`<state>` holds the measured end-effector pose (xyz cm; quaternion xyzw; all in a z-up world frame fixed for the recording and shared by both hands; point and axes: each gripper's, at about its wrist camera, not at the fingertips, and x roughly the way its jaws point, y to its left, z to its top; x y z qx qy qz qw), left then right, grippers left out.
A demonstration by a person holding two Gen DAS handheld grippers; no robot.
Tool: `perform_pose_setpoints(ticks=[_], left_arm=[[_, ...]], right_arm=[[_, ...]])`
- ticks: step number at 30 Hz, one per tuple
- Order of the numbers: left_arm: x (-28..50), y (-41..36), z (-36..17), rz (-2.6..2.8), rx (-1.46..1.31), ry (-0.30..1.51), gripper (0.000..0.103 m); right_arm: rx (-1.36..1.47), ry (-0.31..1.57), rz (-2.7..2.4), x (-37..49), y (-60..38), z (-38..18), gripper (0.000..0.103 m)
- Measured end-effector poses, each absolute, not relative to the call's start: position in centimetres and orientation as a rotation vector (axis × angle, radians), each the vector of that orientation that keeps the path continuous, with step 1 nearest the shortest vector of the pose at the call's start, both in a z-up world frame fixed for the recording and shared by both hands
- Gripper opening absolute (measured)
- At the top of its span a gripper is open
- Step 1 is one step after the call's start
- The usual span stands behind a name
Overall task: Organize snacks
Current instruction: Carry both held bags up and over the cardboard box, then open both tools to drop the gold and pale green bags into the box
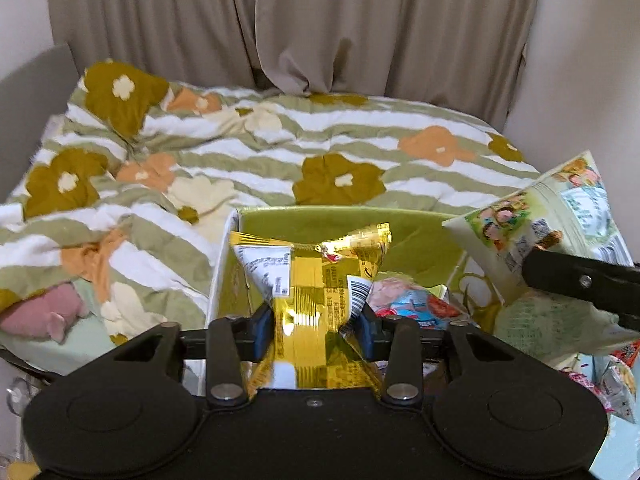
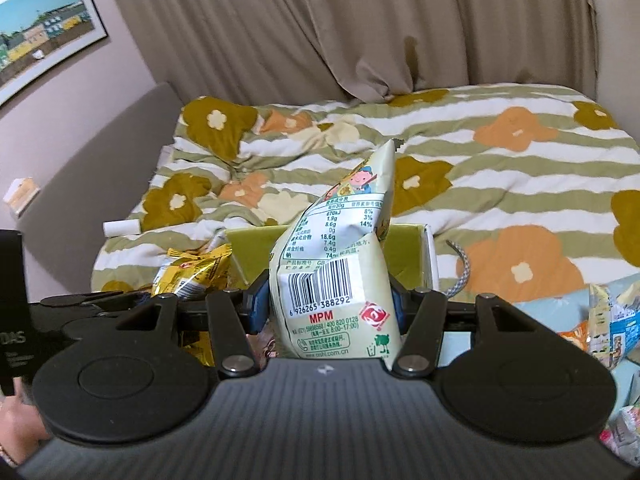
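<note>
My left gripper (image 1: pixel 316 330) is shut on a shiny gold snack bag (image 1: pixel 316 276) and holds it over the near edge of a green-lined box (image 1: pixel 400 232). A red and blue snack pack (image 1: pixel 412 300) lies inside the box. My right gripper (image 2: pixel 326 308) is shut on a pale green snack bag (image 2: pixel 336 272) with a barcode, held upright in front of the same box (image 2: pixel 404 248). That bag (image 1: pixel 540 224) shows at the right of the left wrist view. The gold bag (image 2: pixel 192 276) shows at the left of the right wrist view.
The box rests on a bed with a flowered green-striped quilt (image 1: pixel 280 152). Several loose snack packs (image 2: pixel 612 328) lie at the right. A pink soft toy (image 1: pixel 44 316) lies at the left. Curtains (image 1: pixel 280 20) hang behind the bed.
</note>
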<state>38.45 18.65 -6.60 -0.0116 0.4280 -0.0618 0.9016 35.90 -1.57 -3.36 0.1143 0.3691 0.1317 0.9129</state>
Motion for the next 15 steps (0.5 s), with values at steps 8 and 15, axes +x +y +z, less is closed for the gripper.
perform_pose_setpoints(ticks=[8, 15], left_arm=[[37.4, 19.6, -7.0, -0.145, -0.046, 0.865, 0.103], [35.0, 20.3, -6.1, -0.122, -0.062, 0.847, 0.103]], right_arm=[[0.223, 0.794, 0.253, 37.3, -0.6, -4.4, 0.070], [0.279, 0.824, 0.294, 37.9, -0.1, -4.7, 0.071]])
